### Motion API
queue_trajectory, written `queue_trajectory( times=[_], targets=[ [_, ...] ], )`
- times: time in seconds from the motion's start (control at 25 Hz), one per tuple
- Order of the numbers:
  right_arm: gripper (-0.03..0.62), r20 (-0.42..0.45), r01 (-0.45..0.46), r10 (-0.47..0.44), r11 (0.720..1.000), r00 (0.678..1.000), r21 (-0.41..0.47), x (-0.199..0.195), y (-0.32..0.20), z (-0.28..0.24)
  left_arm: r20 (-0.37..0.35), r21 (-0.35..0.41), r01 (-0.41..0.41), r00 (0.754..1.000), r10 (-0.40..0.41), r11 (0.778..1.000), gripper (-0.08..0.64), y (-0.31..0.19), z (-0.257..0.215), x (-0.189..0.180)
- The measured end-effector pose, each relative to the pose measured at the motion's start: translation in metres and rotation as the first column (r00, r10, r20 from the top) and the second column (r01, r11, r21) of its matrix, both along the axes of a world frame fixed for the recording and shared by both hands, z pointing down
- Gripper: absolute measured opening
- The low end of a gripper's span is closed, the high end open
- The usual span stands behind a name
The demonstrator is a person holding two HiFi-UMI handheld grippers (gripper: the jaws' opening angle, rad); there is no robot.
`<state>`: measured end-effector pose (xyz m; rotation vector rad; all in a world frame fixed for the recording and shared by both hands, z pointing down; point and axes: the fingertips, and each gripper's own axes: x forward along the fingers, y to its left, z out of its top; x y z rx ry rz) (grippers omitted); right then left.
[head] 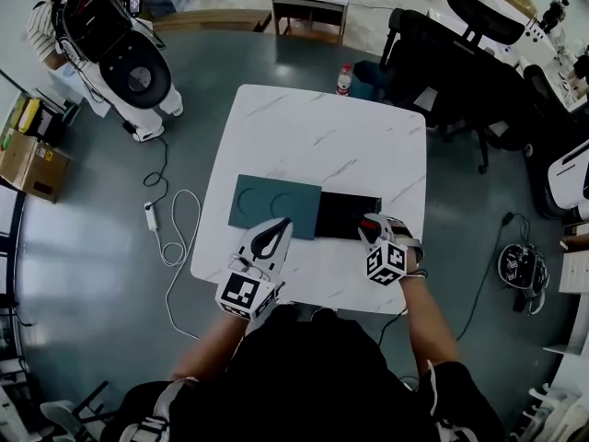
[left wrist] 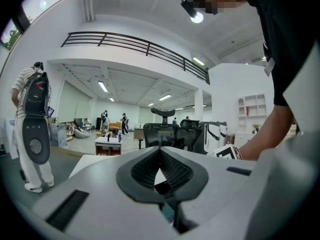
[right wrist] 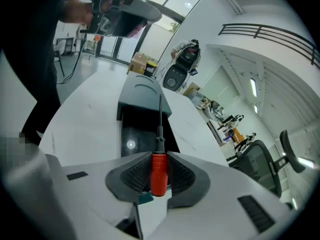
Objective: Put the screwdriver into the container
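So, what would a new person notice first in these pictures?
First, the red-handled screwdriver clamped in the right gripper, its shaft pointing over the open black container on the white table. Beside the container lies a teal piece, with the left gripper shut and empty near it.

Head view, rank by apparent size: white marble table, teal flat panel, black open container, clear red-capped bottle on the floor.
1. White marble table
2. Teal flat panel
3. Black open container, one corner under the right claw, so slightly understated
4. Clear red-capped bottle, smallest; it is also farther away, on the floor
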<state>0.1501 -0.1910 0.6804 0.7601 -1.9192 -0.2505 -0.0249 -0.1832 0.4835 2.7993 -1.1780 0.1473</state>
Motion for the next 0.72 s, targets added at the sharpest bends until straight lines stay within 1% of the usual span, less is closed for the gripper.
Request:
queue_trajectory(
  times=[0.16,0.32,0.44,0.72],
  targets=[
    [0.104,-0.083,0.040,-0.046,0.997,0.995,-0.071,0.005,-0.003,0.020,0.007,-0.004,0.004,1.000,-0.004,1.000,0.006,0.000,0.004,0.001],
    [0.104,-0.156,0.080,-0.102,0.987,0.982,-0.142,0.008,-0.006,0.041,0.016,-0.028,0.012,1.000,-0.011,1.000,0.006,-0.001,0.008,0.001],
    [0.104,-0.175,0.087,-0.121,0.978,0.977,-0.189,0.007,-0.007,0.050,0.024,-0.035,0.013,1.000,-0.012,0.999,0.005,0.000,0.012,0.001],
    [0.104,-0.239,0.130,-0.192,0.959,0.952,-0.251,0.002,-0.007,0.068,0.037,-0.043,0.011,0.999,-0.009,0.999,0.005,0.000,0.014,0.000]
  ],
)
